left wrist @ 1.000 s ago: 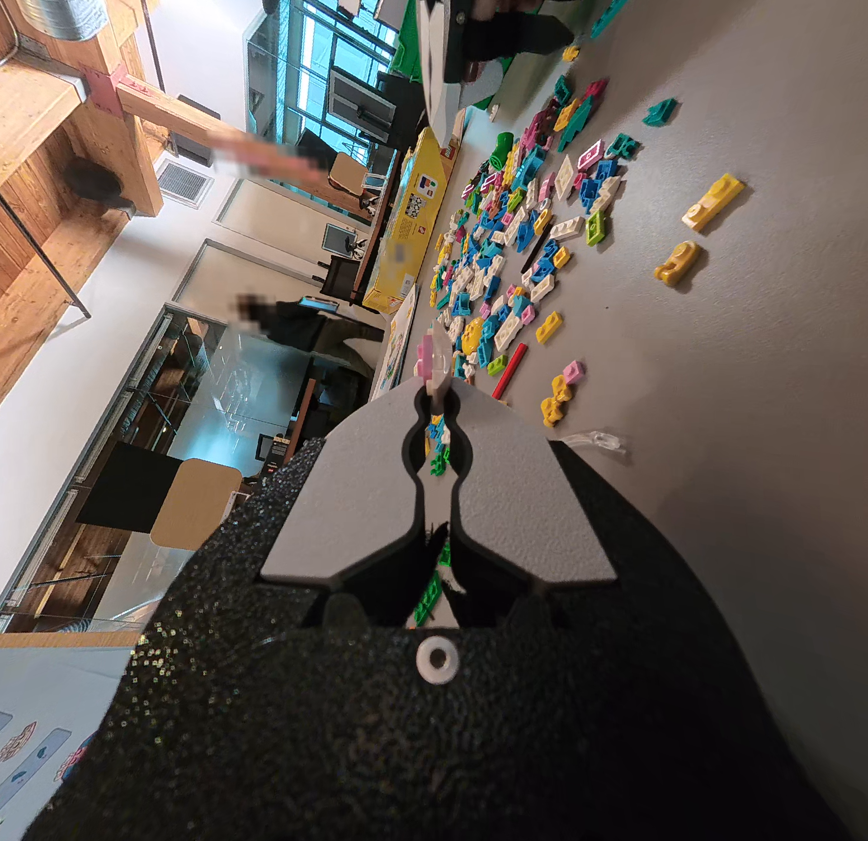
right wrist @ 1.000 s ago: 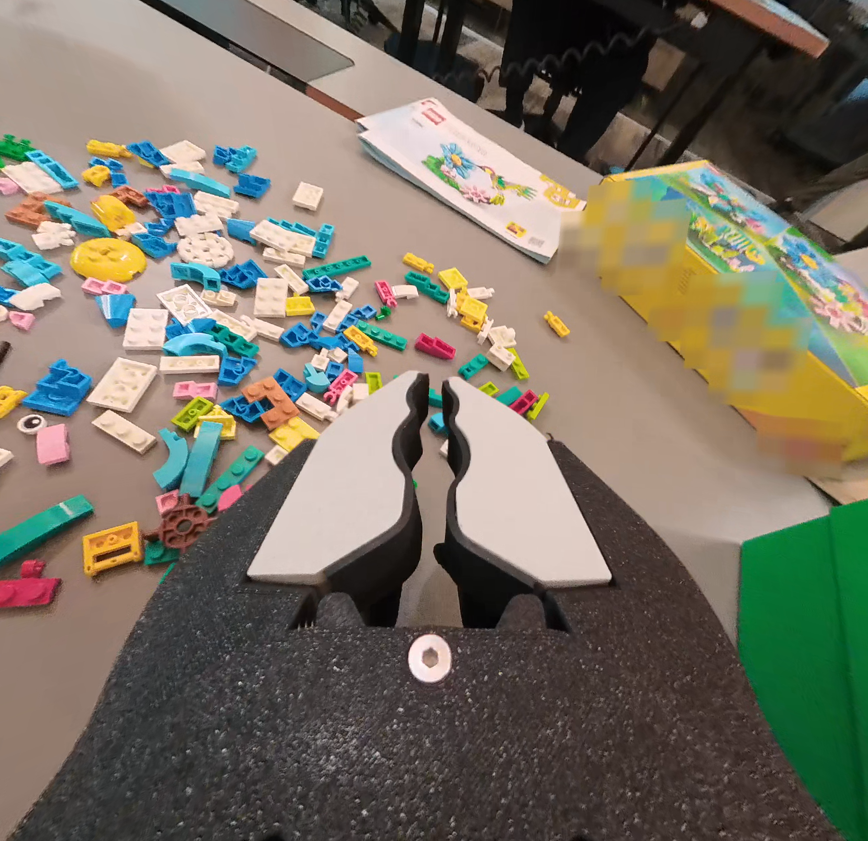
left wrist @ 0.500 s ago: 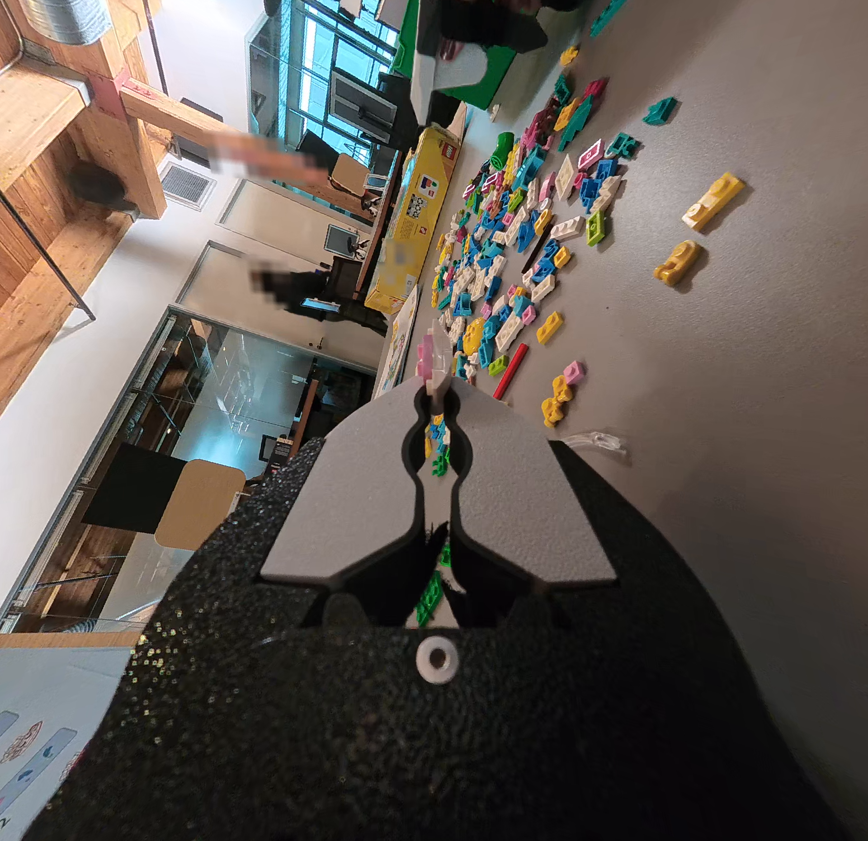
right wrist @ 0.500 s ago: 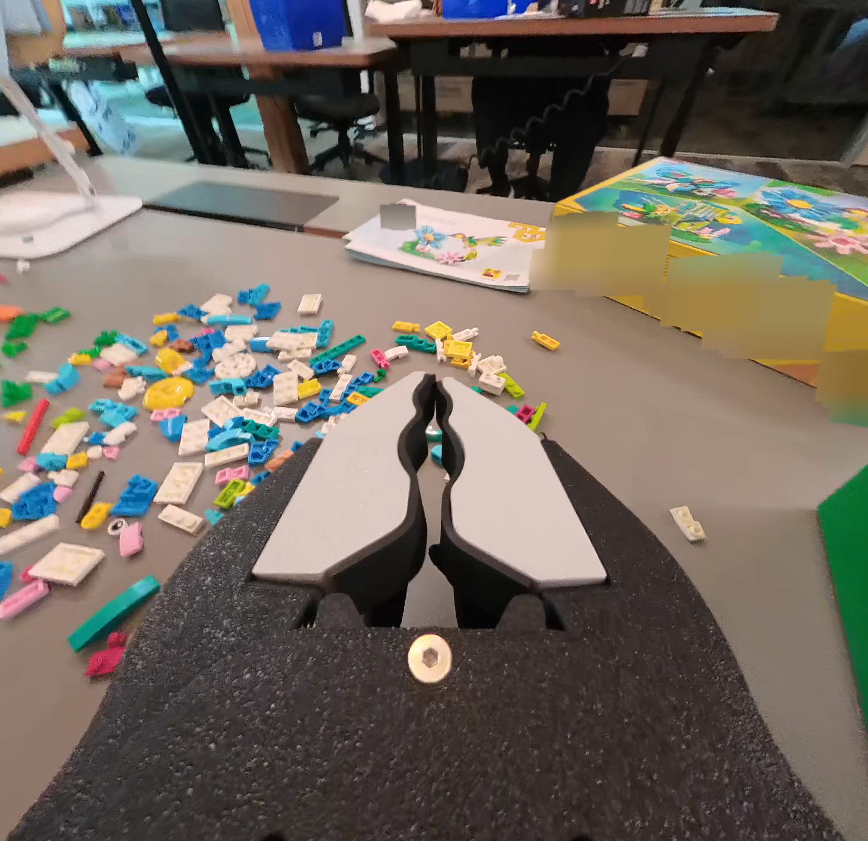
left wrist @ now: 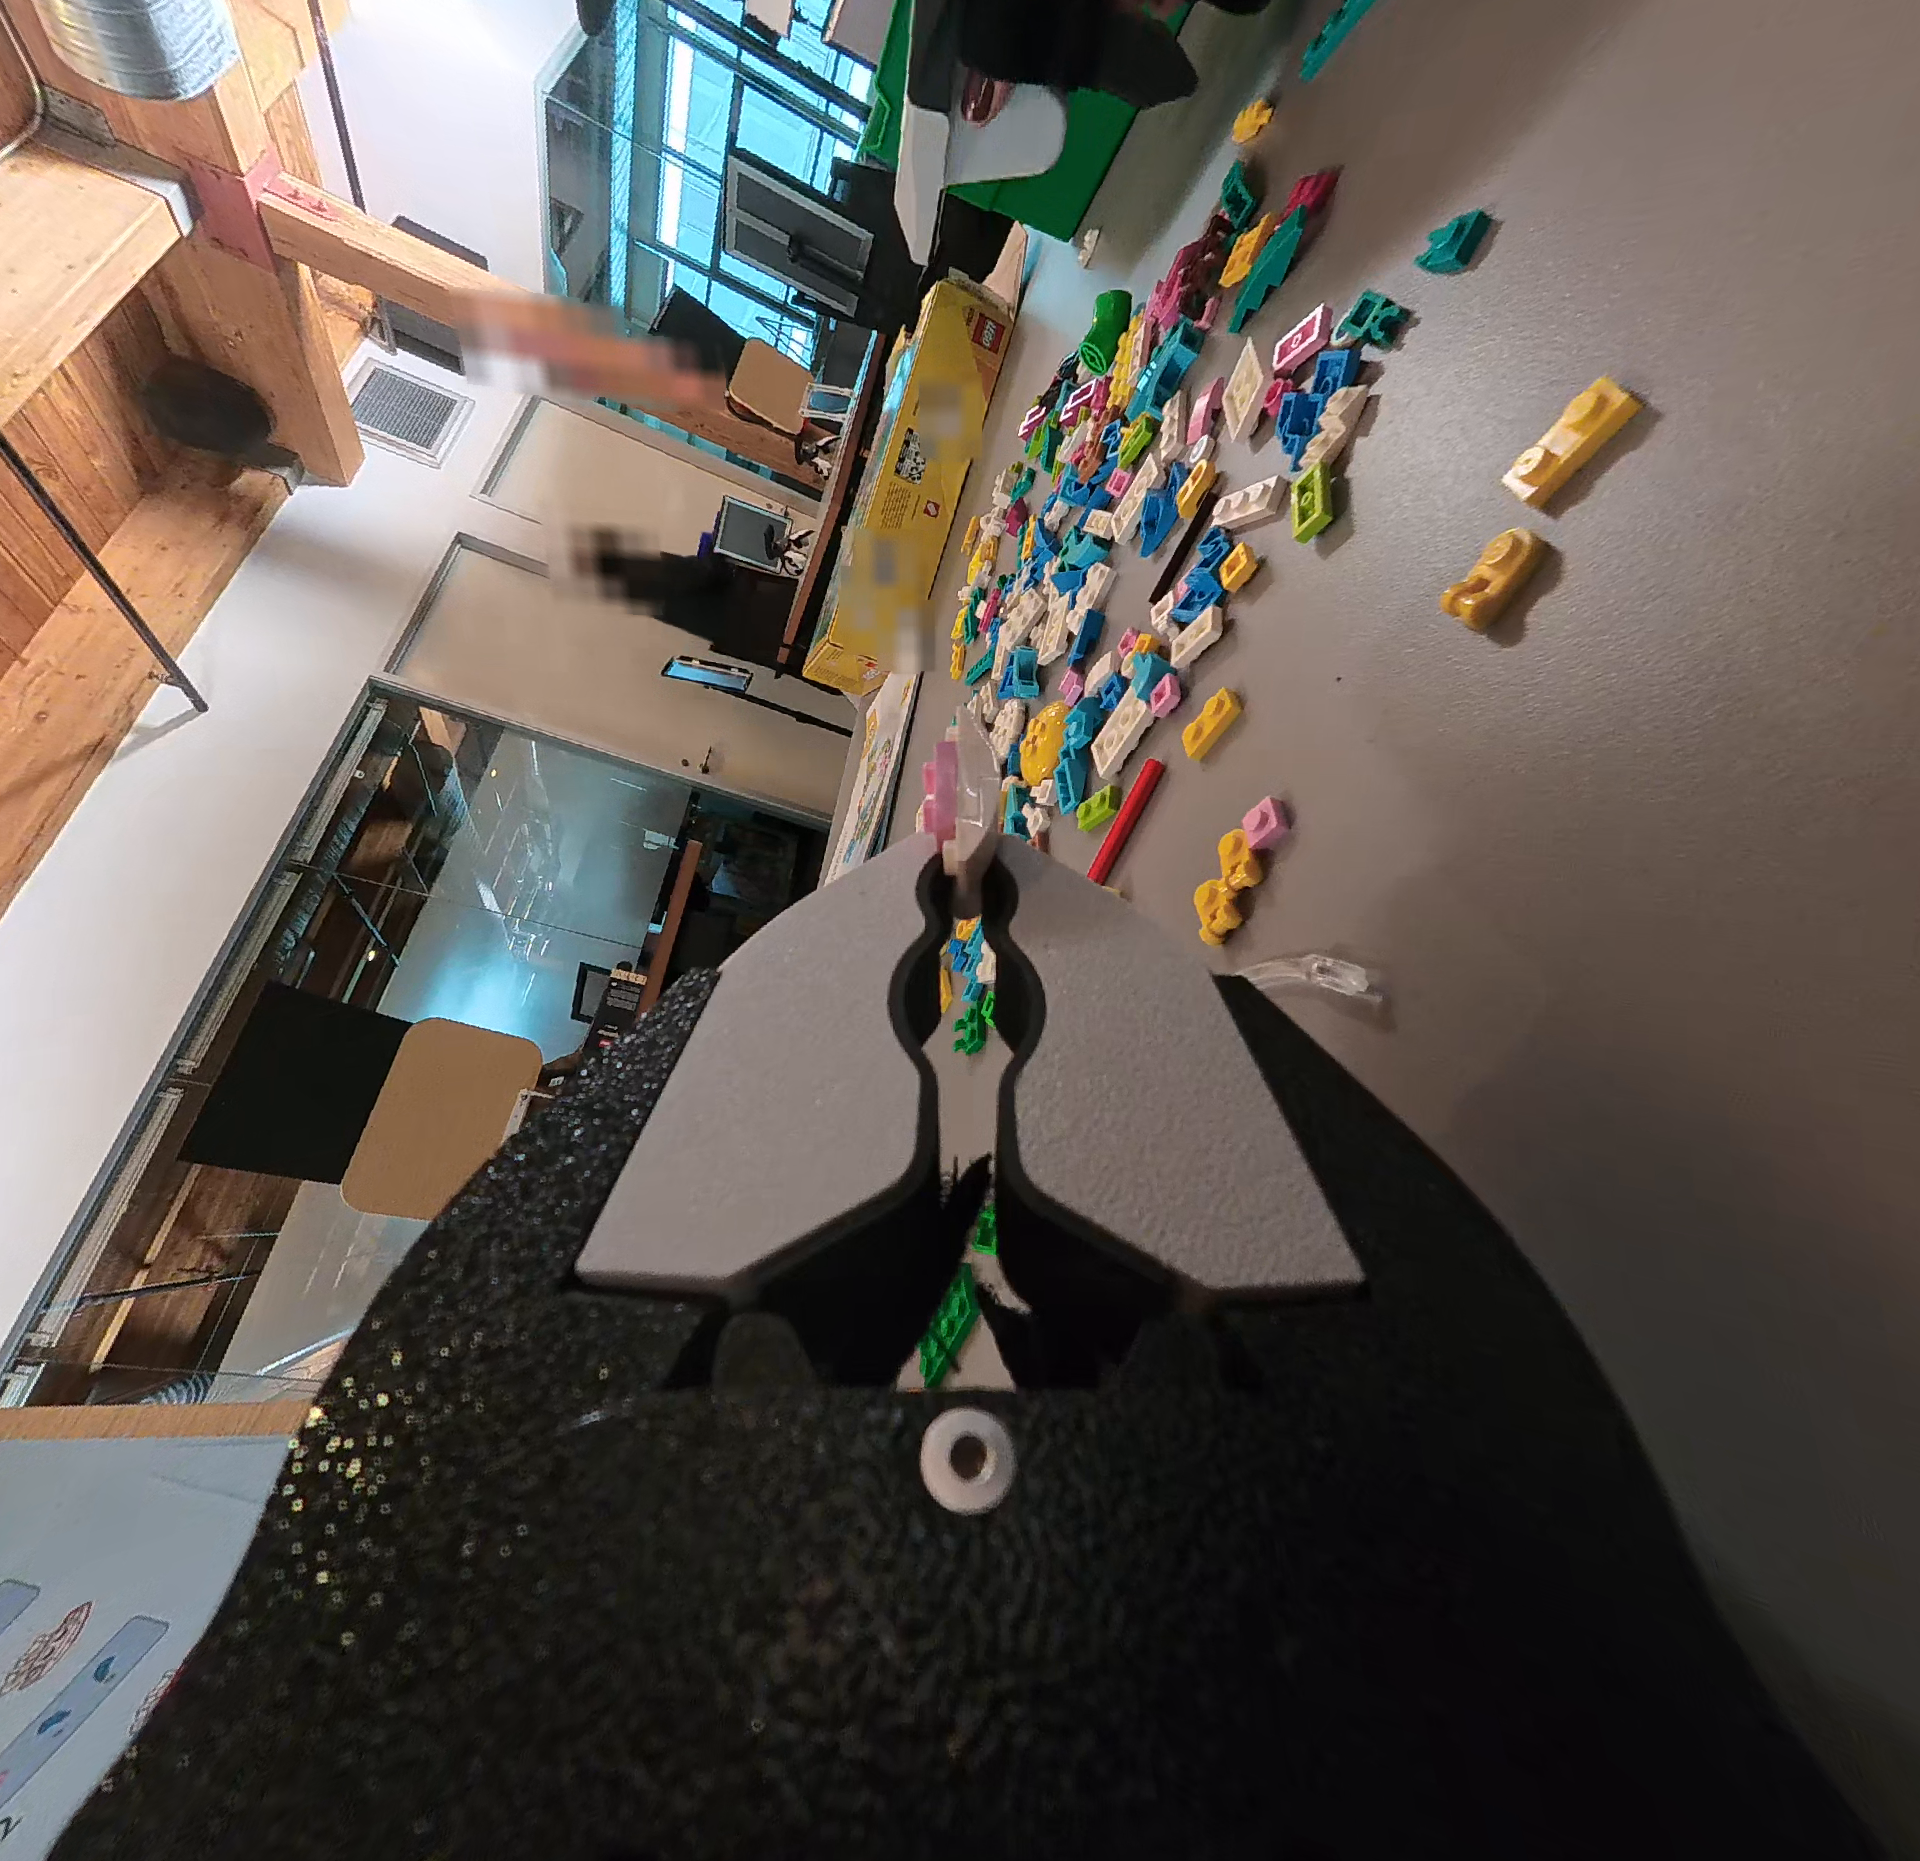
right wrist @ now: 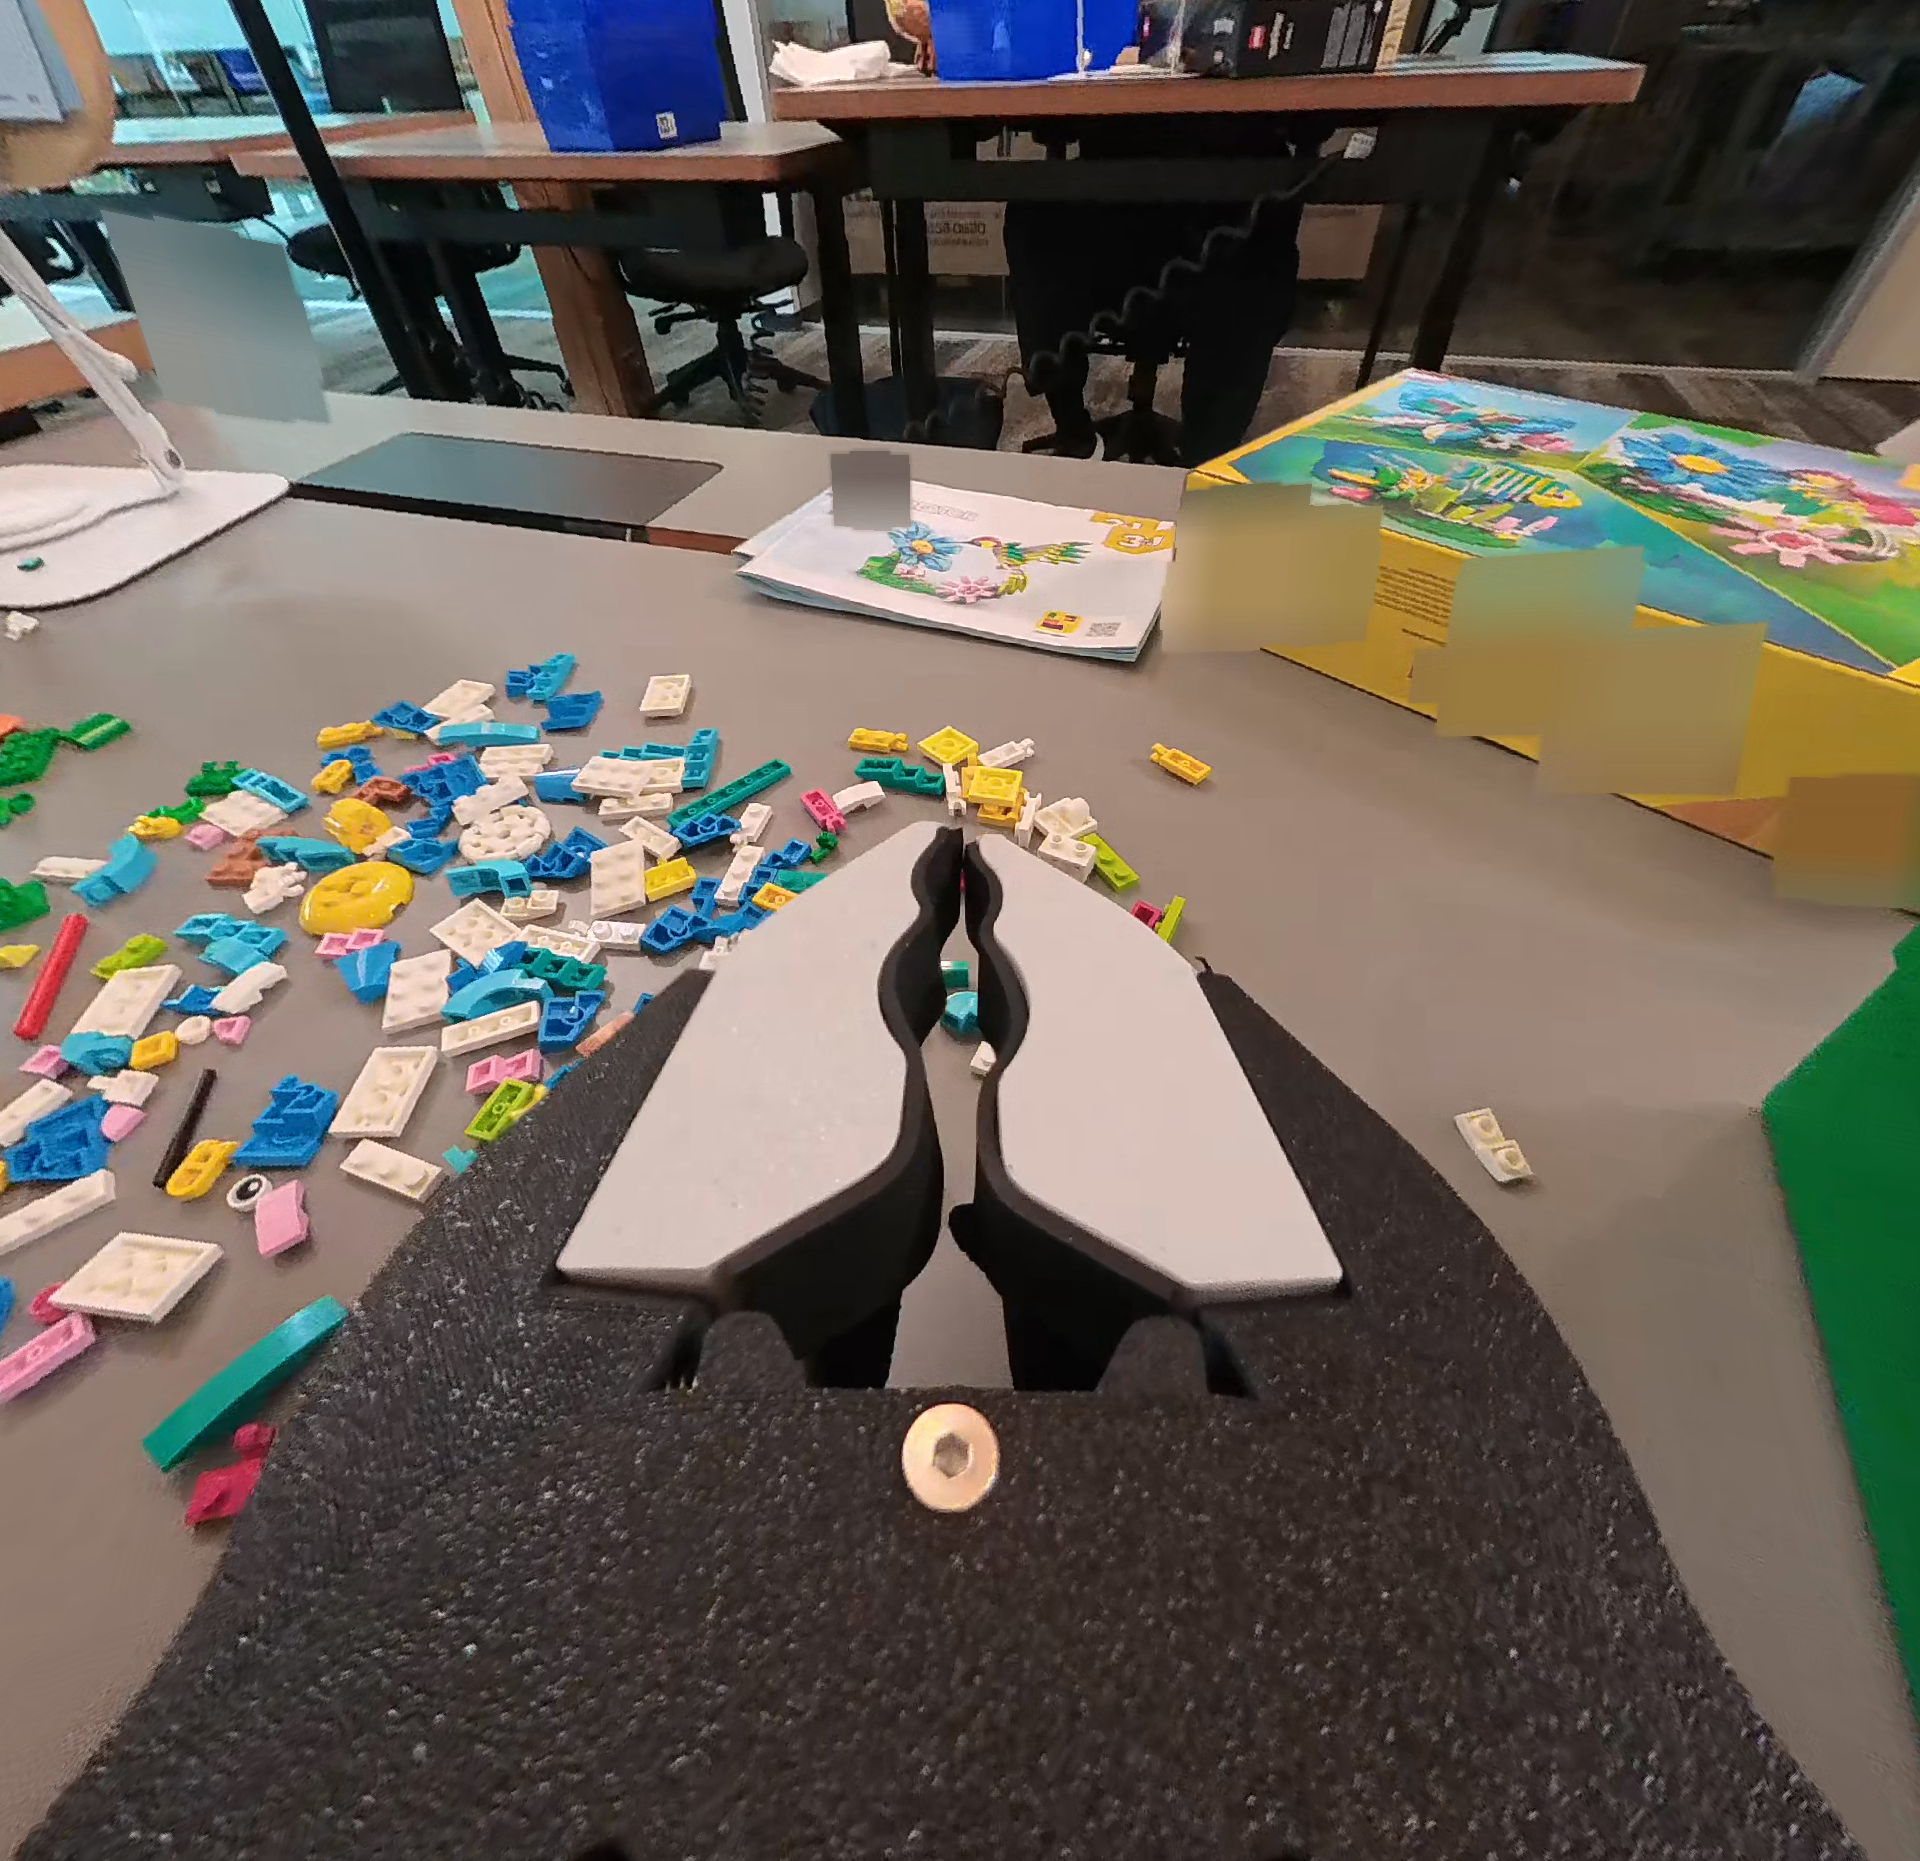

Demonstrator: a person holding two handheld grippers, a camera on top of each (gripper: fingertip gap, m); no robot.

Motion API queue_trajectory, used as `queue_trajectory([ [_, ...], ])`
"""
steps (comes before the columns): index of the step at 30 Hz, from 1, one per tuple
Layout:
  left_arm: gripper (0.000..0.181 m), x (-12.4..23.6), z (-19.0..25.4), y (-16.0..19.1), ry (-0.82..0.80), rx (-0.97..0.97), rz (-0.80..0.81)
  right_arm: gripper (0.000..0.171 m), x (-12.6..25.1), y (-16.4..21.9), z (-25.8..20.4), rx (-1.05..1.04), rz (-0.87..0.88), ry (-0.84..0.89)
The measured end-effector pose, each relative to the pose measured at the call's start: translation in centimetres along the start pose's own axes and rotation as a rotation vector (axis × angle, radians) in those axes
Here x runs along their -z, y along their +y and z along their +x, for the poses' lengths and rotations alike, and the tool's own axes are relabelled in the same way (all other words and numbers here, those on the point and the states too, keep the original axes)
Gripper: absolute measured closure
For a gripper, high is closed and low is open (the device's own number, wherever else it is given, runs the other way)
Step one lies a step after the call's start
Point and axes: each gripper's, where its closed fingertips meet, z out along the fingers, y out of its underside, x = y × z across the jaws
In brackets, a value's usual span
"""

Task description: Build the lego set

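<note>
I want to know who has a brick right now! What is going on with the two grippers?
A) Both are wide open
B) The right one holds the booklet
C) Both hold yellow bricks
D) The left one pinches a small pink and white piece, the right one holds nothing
D: the left gripper has its jaws shut on a pink and white piece, while the right gripper is shut with nothing at its tips.

1 box (right wrist: 1621,606), 1 booklet (right wrist: 966,575), 2 grippers, bricks (right wrist: 499,876) (too many to count).
</note>
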Motion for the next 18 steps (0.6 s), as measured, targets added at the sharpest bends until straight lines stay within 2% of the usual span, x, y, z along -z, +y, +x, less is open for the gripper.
queue_trajectory([
  [1,0.177,0.0,0.0,0.0,0.001,0.0,-0.001,0.171,0.0,0.0,-0.1,0.012,-0.005,0.002],
  [10,0.177,-0.1,0.1,0.0,0.002,-0.006,-0.001,0.169,-0.9,1.4,-1.7,0.141,-0.131,-0.009],
  [15,0.177,0.0,0.0,0.0,0.0,-0.009,-0.002,0.161,-3.6,2.9,-5.3,-0.052,-0.311,-0.206],
  [18,0.177,0.0,0.1,-0.1,0.002,-0.011,0.0,0.159,-5.9,2.8,-5.8,-0.114,-0.447,-0.25],
])
